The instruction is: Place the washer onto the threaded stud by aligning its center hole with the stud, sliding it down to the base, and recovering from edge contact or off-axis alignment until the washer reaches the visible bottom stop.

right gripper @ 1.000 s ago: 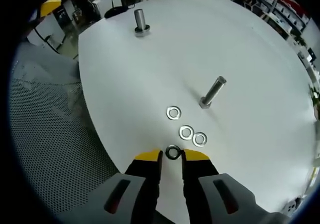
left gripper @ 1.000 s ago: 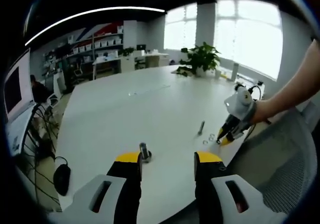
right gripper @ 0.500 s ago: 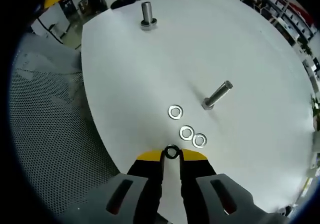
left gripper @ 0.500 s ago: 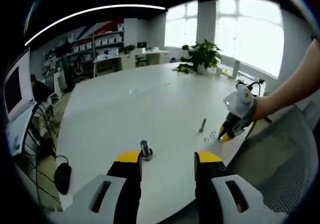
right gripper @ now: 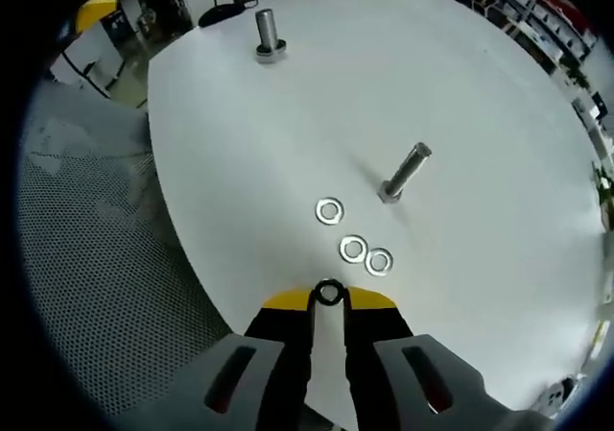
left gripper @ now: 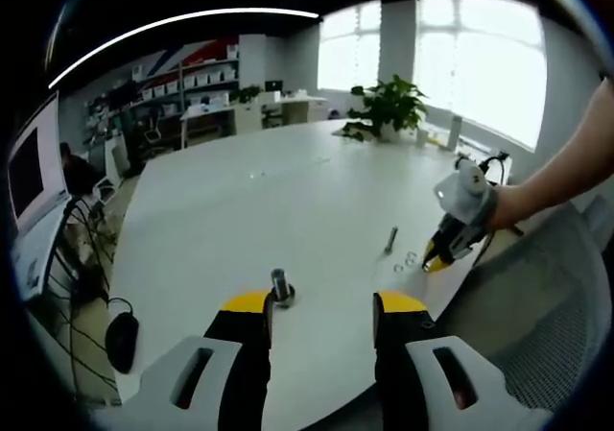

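Washer (right gripper: 329, 292) seemingly pinched between yellow fingers (right gripper: 285, 302)

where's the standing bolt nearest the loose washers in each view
Left gripper view: the bolt stands right of centre on the white table, just left of the right gripper.
Right gripper view: it stands at centre right, above the three loose washers.
Shared landmark: the short stud.
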The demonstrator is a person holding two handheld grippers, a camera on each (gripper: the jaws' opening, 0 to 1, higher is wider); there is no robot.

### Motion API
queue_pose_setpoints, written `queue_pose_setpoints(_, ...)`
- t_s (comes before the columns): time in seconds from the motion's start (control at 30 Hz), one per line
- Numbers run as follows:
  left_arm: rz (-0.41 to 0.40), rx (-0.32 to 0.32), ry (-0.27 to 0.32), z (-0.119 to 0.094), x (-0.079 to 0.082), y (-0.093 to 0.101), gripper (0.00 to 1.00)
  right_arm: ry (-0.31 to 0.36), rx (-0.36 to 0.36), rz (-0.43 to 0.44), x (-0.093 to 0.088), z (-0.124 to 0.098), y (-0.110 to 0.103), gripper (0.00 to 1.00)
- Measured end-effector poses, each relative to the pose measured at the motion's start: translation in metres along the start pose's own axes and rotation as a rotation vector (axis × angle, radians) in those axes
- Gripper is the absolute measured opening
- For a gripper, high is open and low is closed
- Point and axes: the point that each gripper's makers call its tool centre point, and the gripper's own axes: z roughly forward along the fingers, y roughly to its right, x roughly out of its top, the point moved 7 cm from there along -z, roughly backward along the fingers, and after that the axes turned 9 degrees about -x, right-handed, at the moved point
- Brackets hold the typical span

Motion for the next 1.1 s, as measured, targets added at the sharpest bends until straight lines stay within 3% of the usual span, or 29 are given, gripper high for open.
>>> queue_pose_setpoints(0.23, 0.001, -0.003, 0.001, 0.000, 0.000, 0.000, 0.40, 0.036, -0.007, 0.066, 0.007, -0.015, 0.015, 0.13)
queue_pose_setpoints(0.4, -0.002, -0.004, 0.007, 0.000, 0.001, 0.000, 0.40, 0.121, -0.032, 0.098, 0.030, -0.031, 0.026, 0.13)
queue_pose_setpoints(0.63, -0.003, -0.008, 0.020, -0.001, 0.002, 0.001, 0.40, 0.191, -0.061, 0.067, 0.058, -0.040, 0.034, 0.13)
queue_pose_setpoints(0.93, 0.000, -0.009, 0.013, 0.000, 0.001, 0.001, 0.40, 0.200, -0.068, 0.036, 0.075, -0.039, 0.038, 0.13)
queue_pose_setpoints(1.1, -0.009, -0.008, 0.017, -0.001, 0.001, 0.000, 0.40, 0.159, -0.063, 0.012, 0.076, -0.029, 0.040, 0.13)
